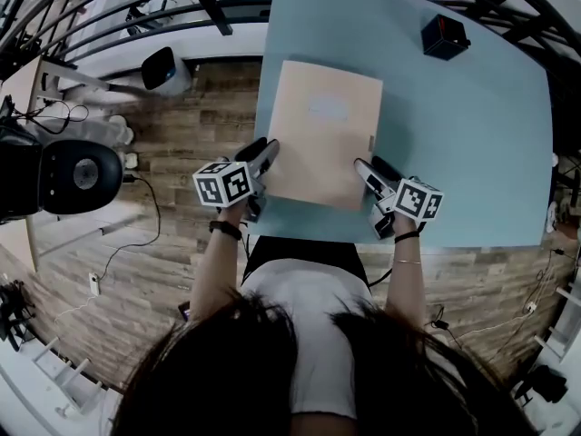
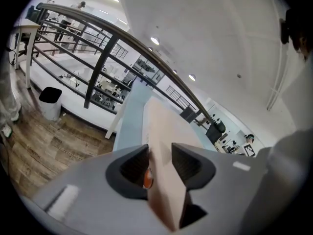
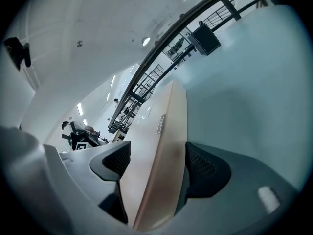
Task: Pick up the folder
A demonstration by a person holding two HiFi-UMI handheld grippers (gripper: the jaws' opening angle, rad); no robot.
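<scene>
- table (image 1: 472,153): pale blue top that bears the folder (image 1: 322,143); the pick-up is judged not yet done.
- folder: peach, lying near the table's 6 o'clock edge; clamping and lifting remain.
- left gripper (image 1: 266,153): at the folder's 8 o'clock corner, jaws apart astride the edge, not pinching.
- right gripper (image 1: 370,166): at the 4 o'clock corner, jaws likewise wide around the edge.
- black box (image 1: 445,36): at 1 o'clock from the folder, well apart; no readable brand.
- cover label (image 1: 329,109): pale patch, writing illegible.
</scene>
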